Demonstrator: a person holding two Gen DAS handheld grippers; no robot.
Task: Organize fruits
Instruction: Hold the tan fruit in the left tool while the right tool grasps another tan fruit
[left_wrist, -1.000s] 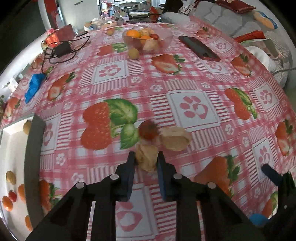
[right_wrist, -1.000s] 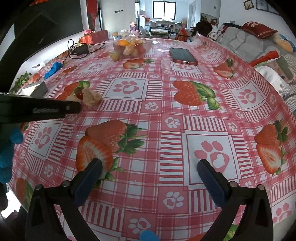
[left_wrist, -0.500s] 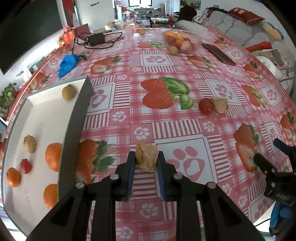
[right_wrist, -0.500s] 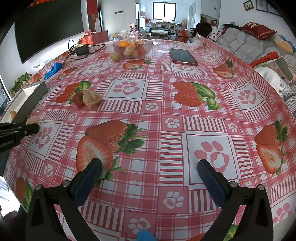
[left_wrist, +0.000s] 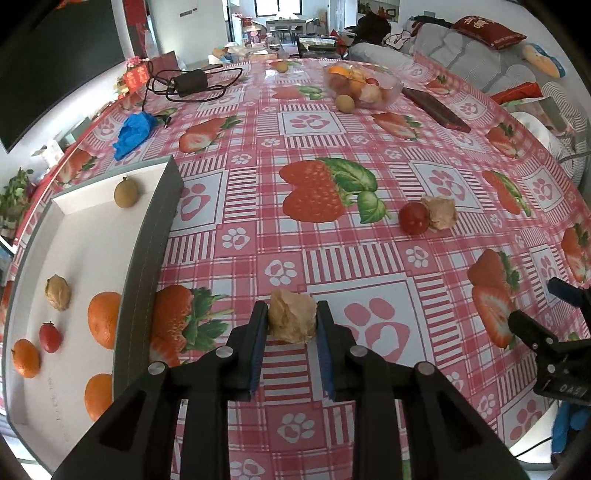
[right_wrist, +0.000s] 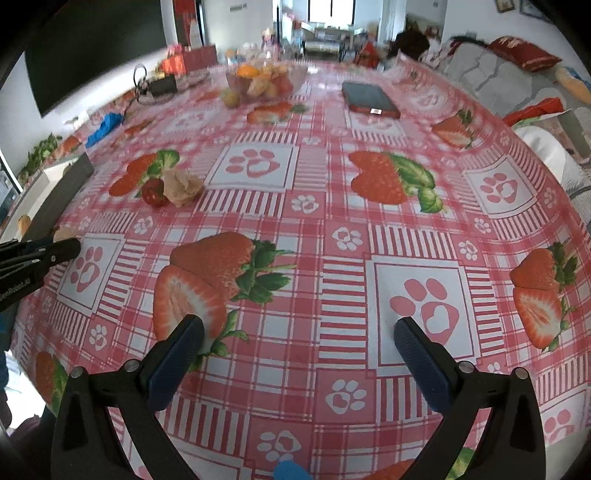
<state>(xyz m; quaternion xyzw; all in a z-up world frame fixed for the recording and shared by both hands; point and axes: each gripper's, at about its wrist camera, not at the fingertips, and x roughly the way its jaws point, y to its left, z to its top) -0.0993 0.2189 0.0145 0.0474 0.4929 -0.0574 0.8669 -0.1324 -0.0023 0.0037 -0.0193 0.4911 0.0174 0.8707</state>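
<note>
Starting at your left, the white tray (left_wrist: 92, 236) with its dark grey outer wall sits on the tablecloth (left_wrist: 332, 258). Inside it lie a round tan fruit (left_wrist: 126, 192) at the far end, a papery husked fruit (left_wrist: 57, 292), three smooth oranges (left_wrist: 104, 319) and a small glossy cherry tomato (left_wrist: 50, 336), all apart from one another.

Your left gripper (left_wrist: 291, 325) is just right of the tray wall, over the cloth. Its jaws are starting to ease apart, yet the blue ribbed pads still press on both sides of a crumpled, dry-looking husked fruit in beige (left_wrist: 292, 320); it is clamped between the tips.

Further right on the cloth, a shiny red tomato (left_wrist: 413, 218) touches another papery husk fruit (left_wrist: 440, 212). Beyond, a clear bowl (left_wrist: 364, 85) holds mixed fruit, with a round yellowish fruit (left_wrist: 345, 102) just beside it and a dark phone (left_wrist: 436, 110) to its right.

Your right gripper (right_wrist: 299, 350) hangs wide open above the glossy checked cloth printed with strawberries and paw prints; nothing is between its textured blue pads.
</note>
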